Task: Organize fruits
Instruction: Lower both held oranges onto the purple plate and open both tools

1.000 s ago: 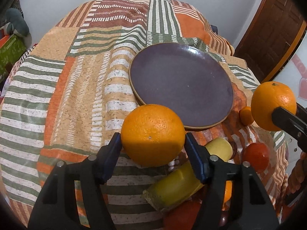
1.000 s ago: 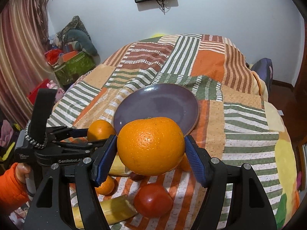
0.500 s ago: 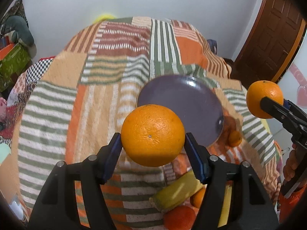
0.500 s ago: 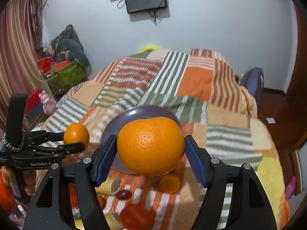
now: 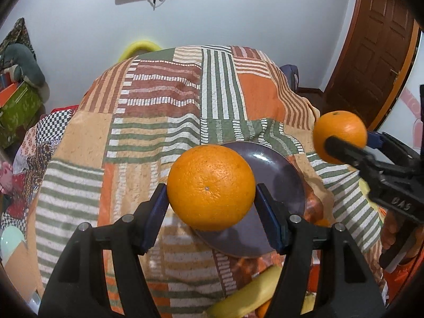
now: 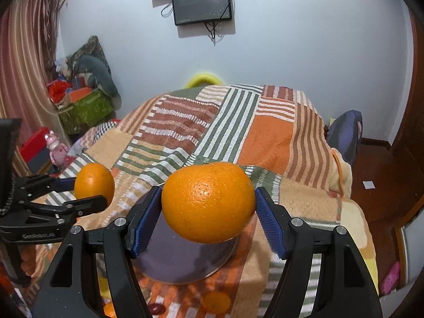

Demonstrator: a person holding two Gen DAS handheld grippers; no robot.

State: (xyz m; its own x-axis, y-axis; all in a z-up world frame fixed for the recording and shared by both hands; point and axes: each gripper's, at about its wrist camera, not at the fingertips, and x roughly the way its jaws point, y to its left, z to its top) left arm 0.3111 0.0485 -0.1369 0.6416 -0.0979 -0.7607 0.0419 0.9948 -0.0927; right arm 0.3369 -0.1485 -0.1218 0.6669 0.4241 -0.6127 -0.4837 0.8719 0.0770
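Note:
My left gripper [image 5: 212,204] is shut on a large orange [image 5: 210,186] and holds it high above the near part of a dark purple plate [image 5: 281,175] on the bed. My right gripper [image 6: 209,209] is shut on a second orange [image 6: 208,202], also held high above the plate [image 6: 172,259]. Each gripper shows in the other's view: the right one with its orange [image 5: 340,135] at the right, the left one with its orange [image 6: 94,184] at the left. A banana [image 5: 249,296], a small orange [image 6: 217,302] and a dark red fruit [image 6: 156,308] lie below.
The bed has a striped patchwork blanket [image 5: 164,122]. A wooden door [image 5: 376,39] is at the right. A green box with clutter [image 6: 84,108] stands left of the bed, and a wall screen [image 6: 202,4] hangs behind it. A blue bag [image 6: 344,135] lies at the bed's right side.
Both grippers have risen well above the bed with their oranges. The plate and loose fruit look smaller and lower in both views, and more wall is in view.

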